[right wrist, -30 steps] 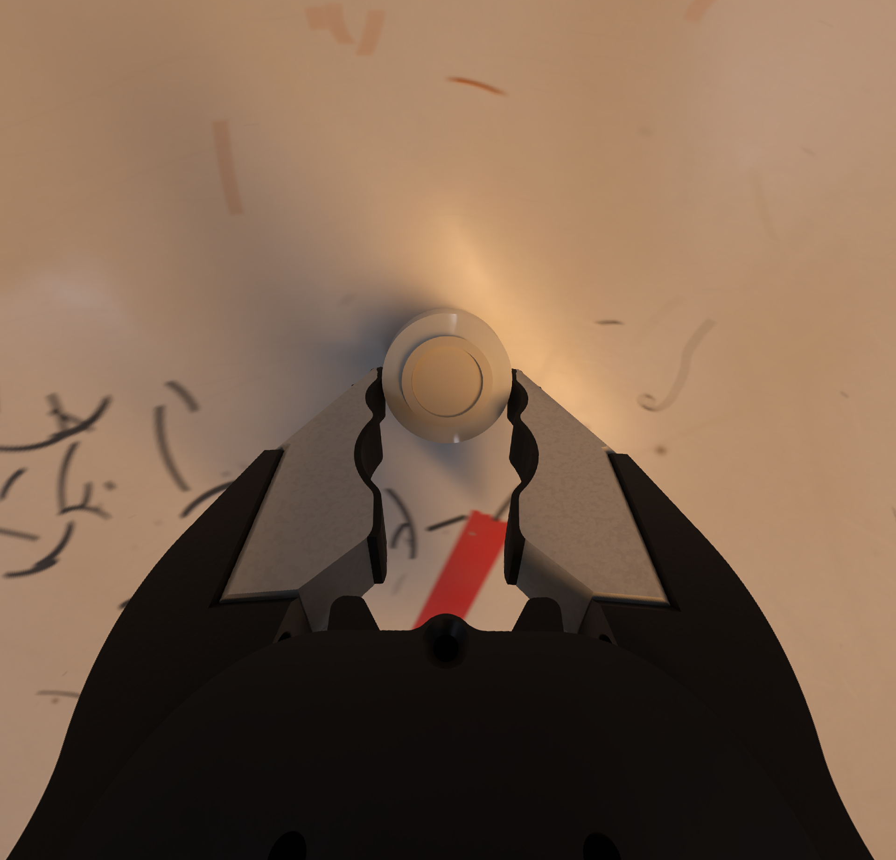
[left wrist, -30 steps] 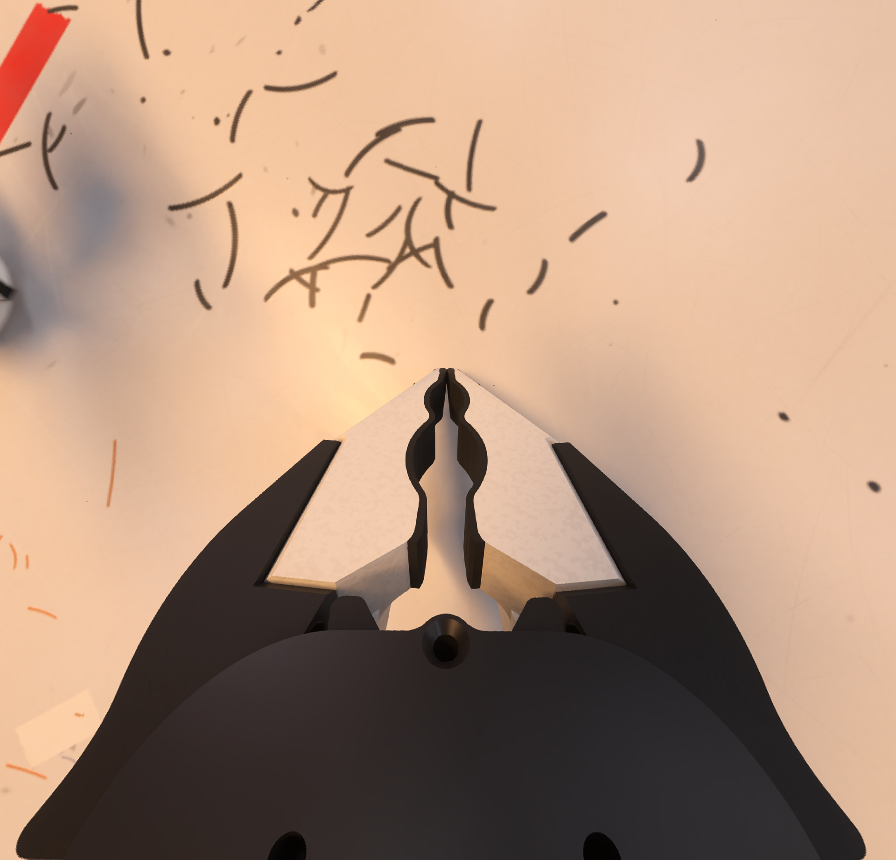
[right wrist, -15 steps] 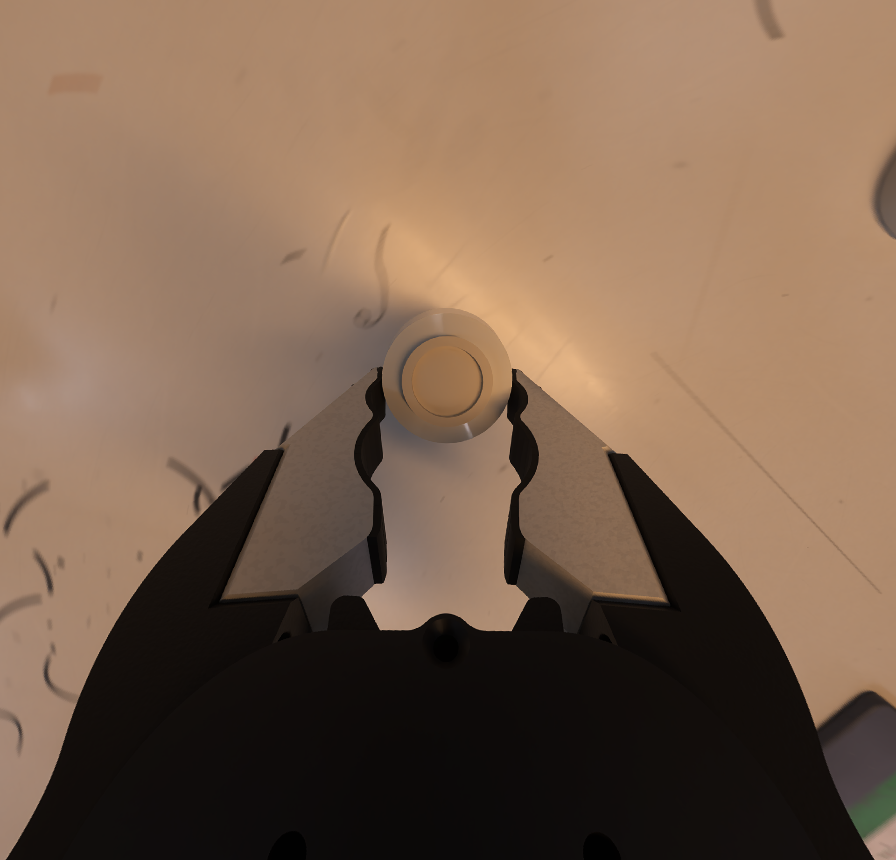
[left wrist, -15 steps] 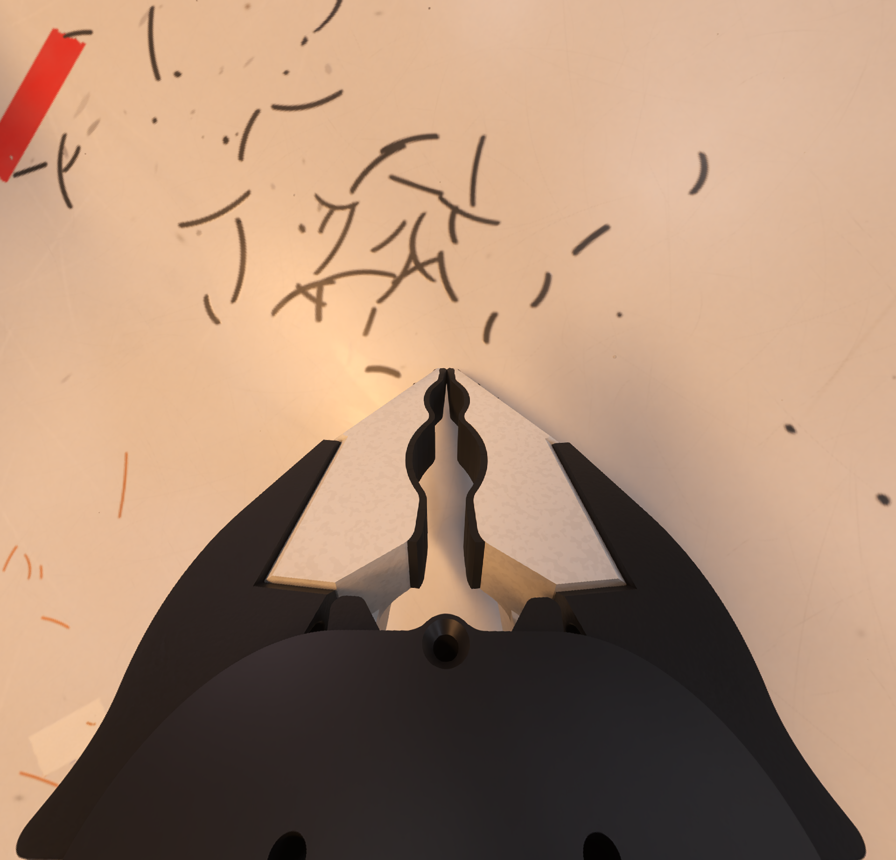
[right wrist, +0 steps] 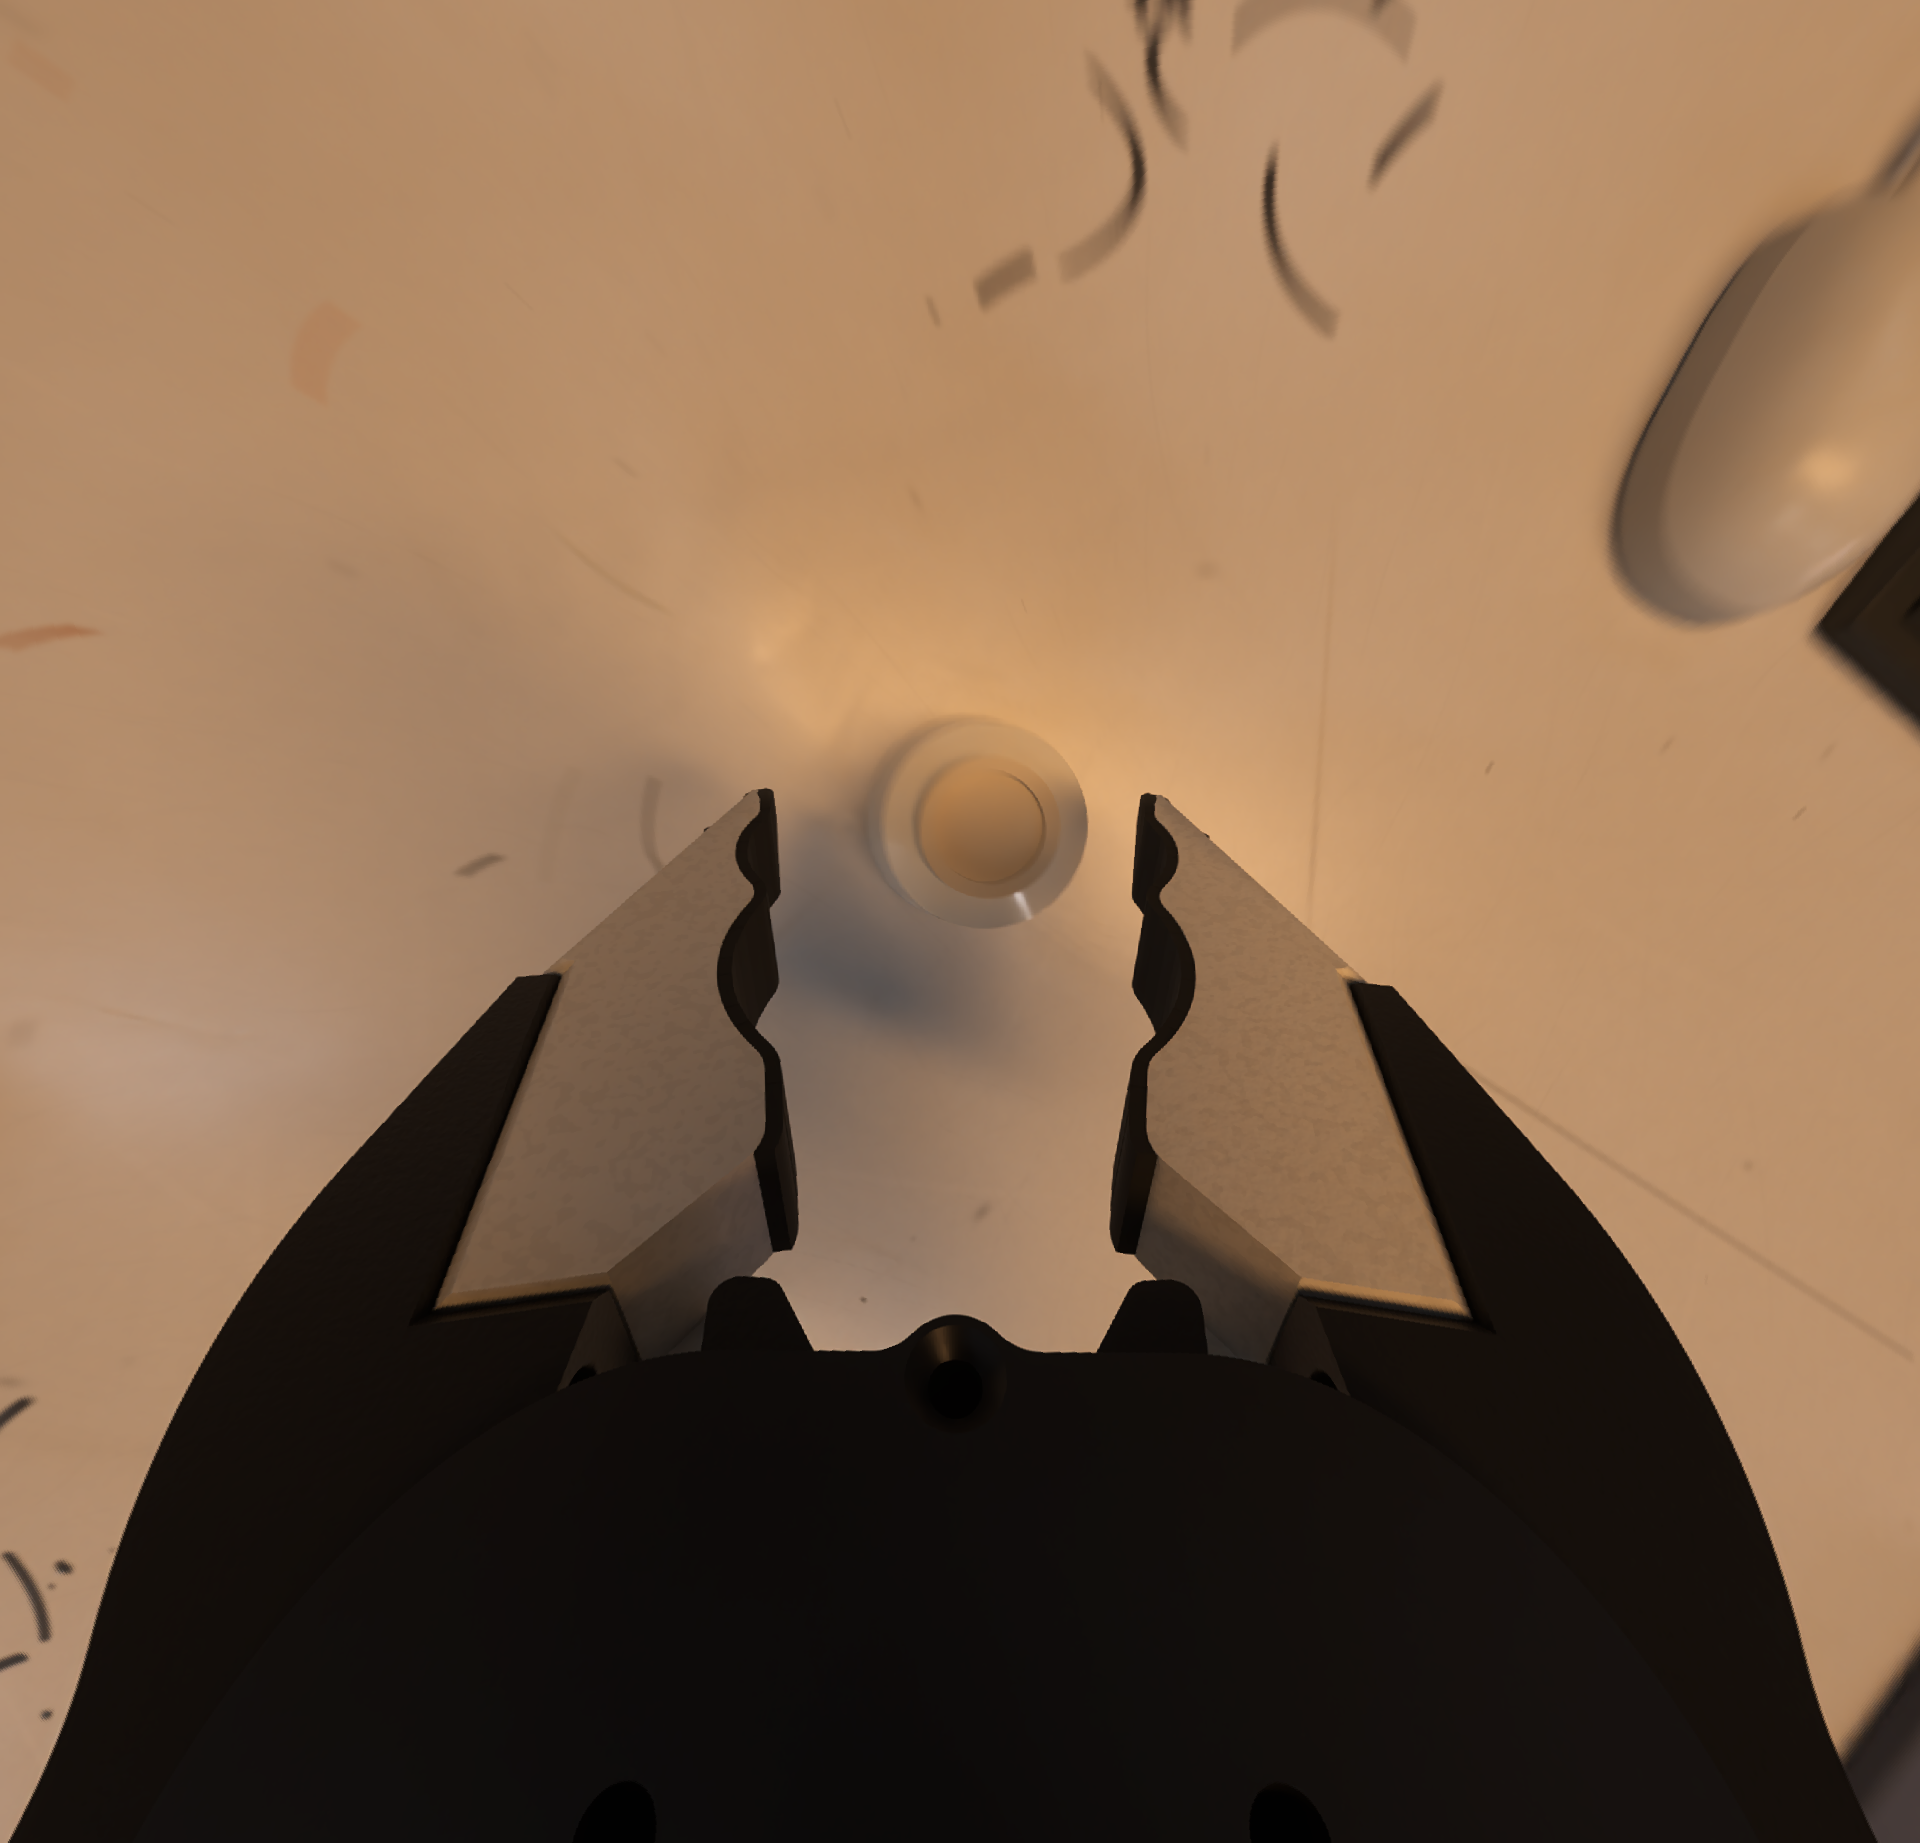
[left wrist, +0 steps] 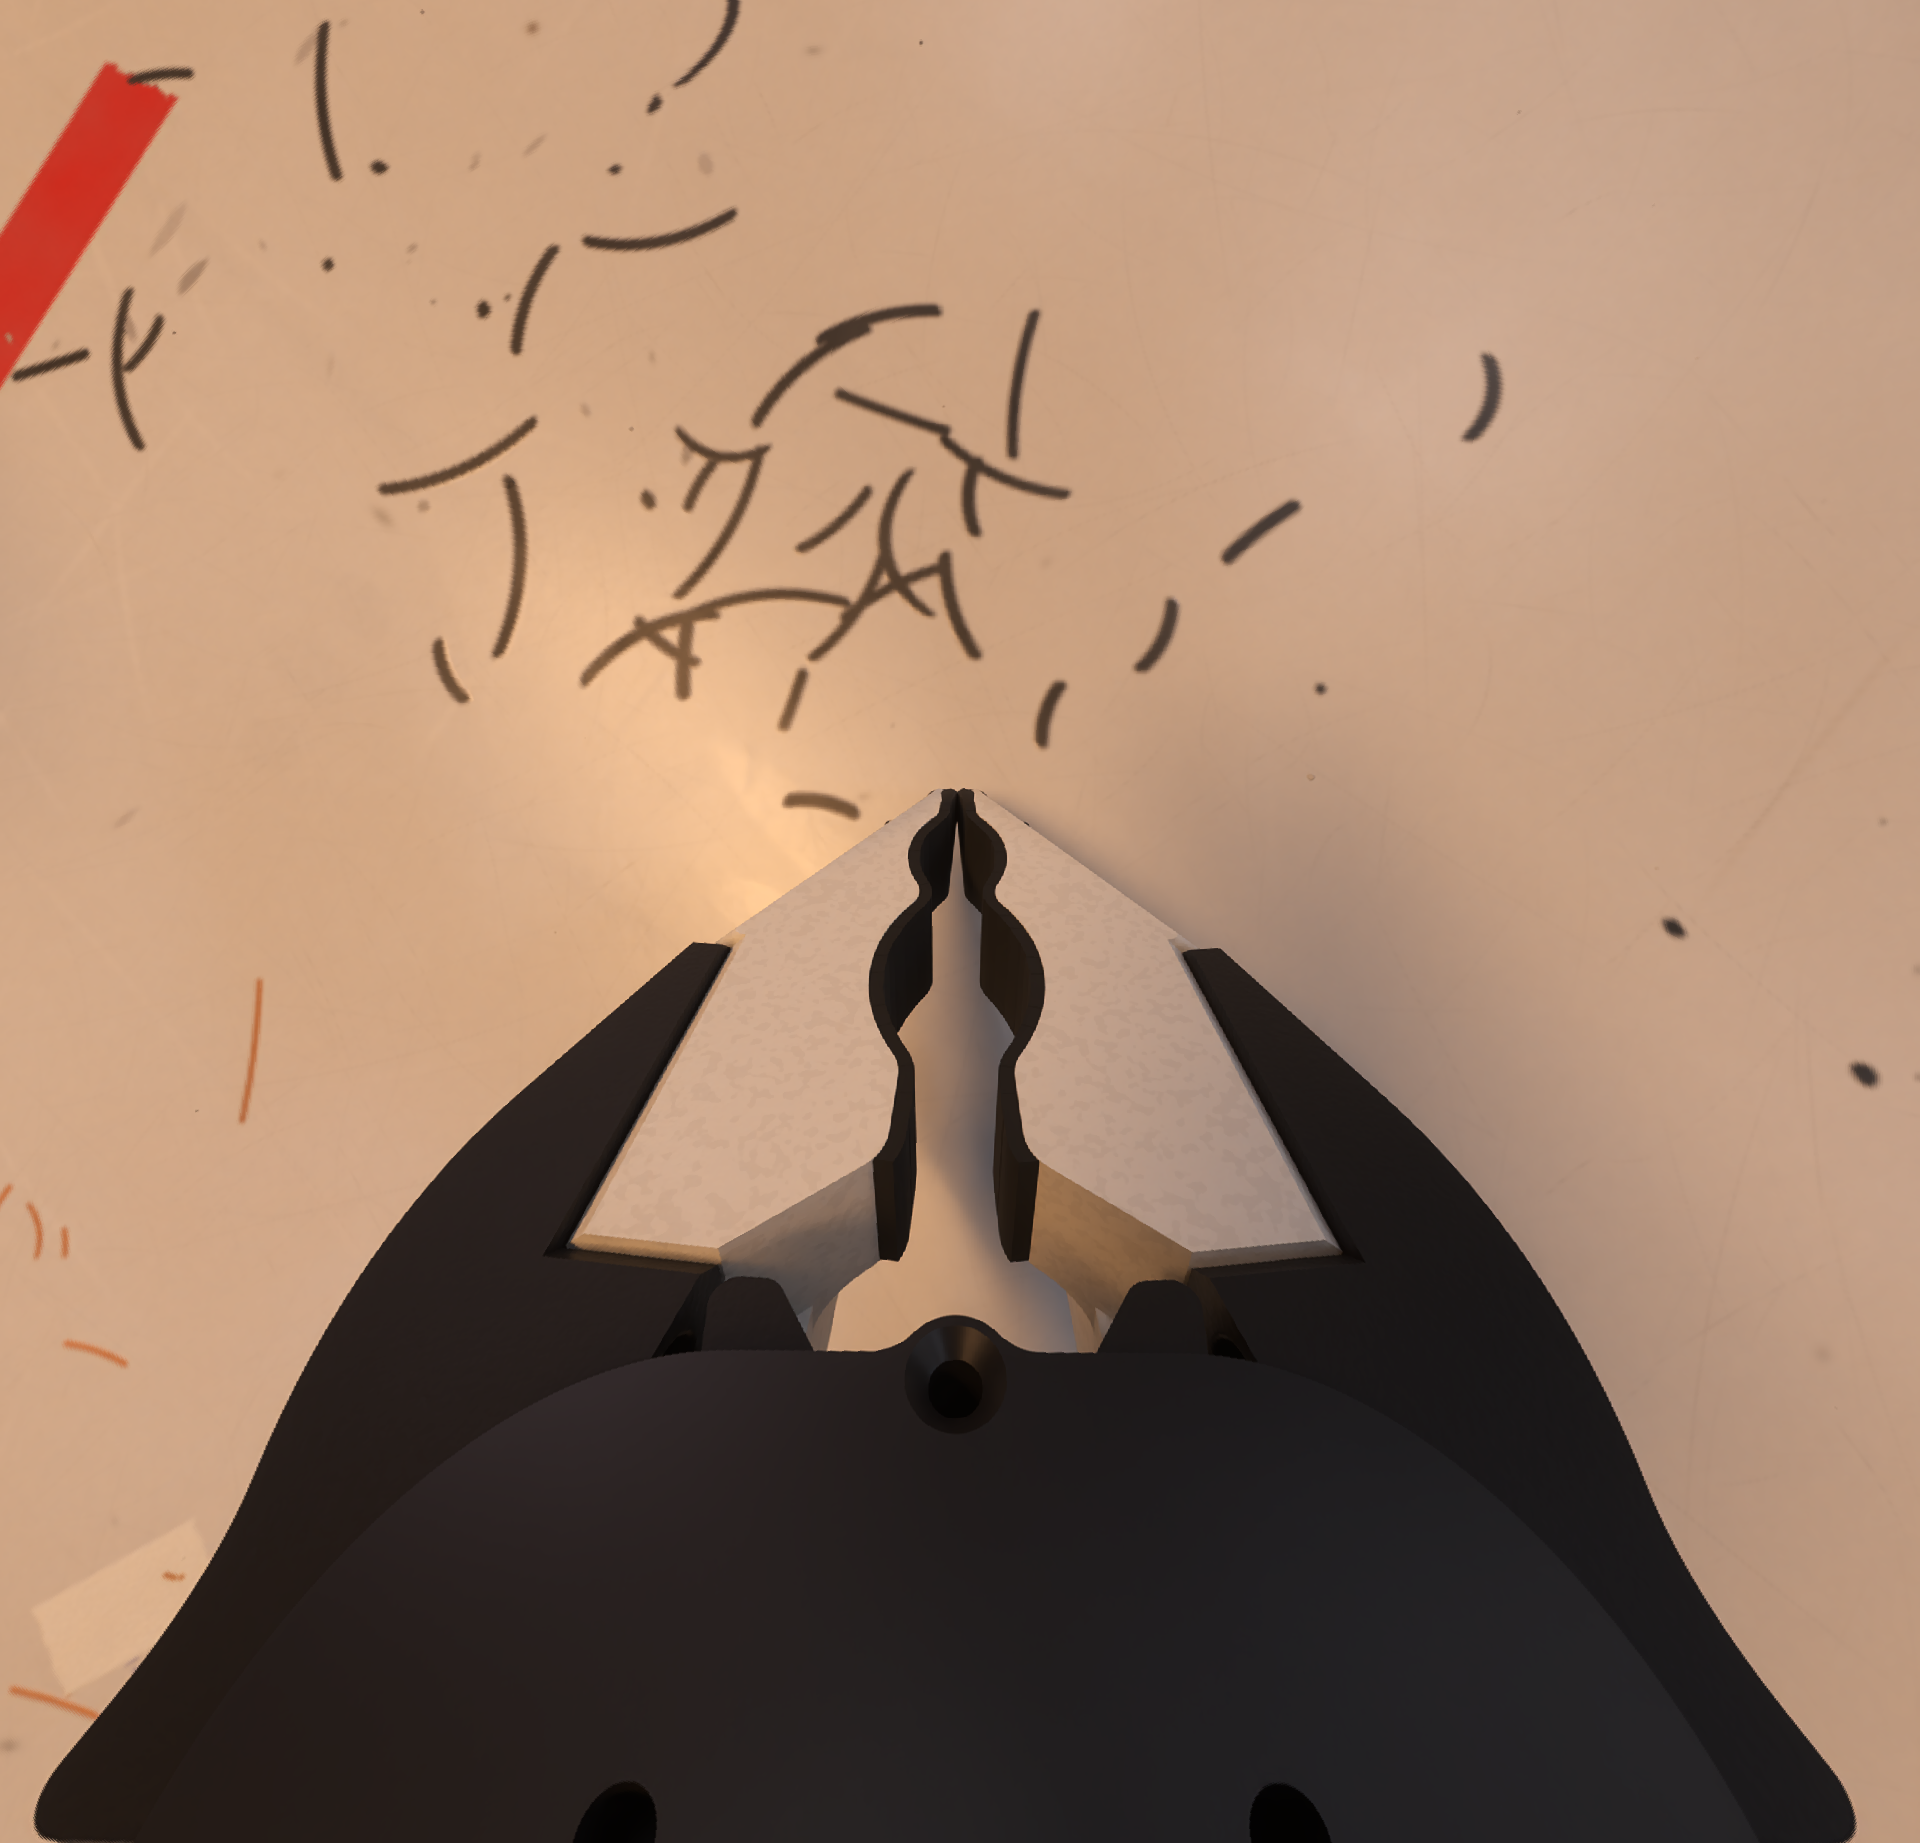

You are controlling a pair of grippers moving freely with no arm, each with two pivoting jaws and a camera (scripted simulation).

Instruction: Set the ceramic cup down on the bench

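Observation:
In the right wrist view a small pale ceramic cup (right wrist: 982, 835) is seen from above, standing on the beige bench (right wrist: 520, 443). My right gripper (right wrist: 956, 817) is open, its fingers apart on either side of the cup and not touching it. In the left wrist view my left gripper (left wrist: 956, 801) is shut with nothing between its fingers, above the bench (left wrist: 1455, 235). The cup does not show in the left wrist view.
Dark pen-like marks (left wrist: 831, 505) and a red tape strip (left wrist: 73, 214) lie on the bench ahead of the left gripper. In the right wrist view a rounded white object (right wrist: 1787, 443) and a dark box corner (right wrist: 1881, 640) sit at the right edge.
The right gripper has opened and let go of the cup, after moving across the bench toward the white object. The left gripper has drifted slightly and stays shut.

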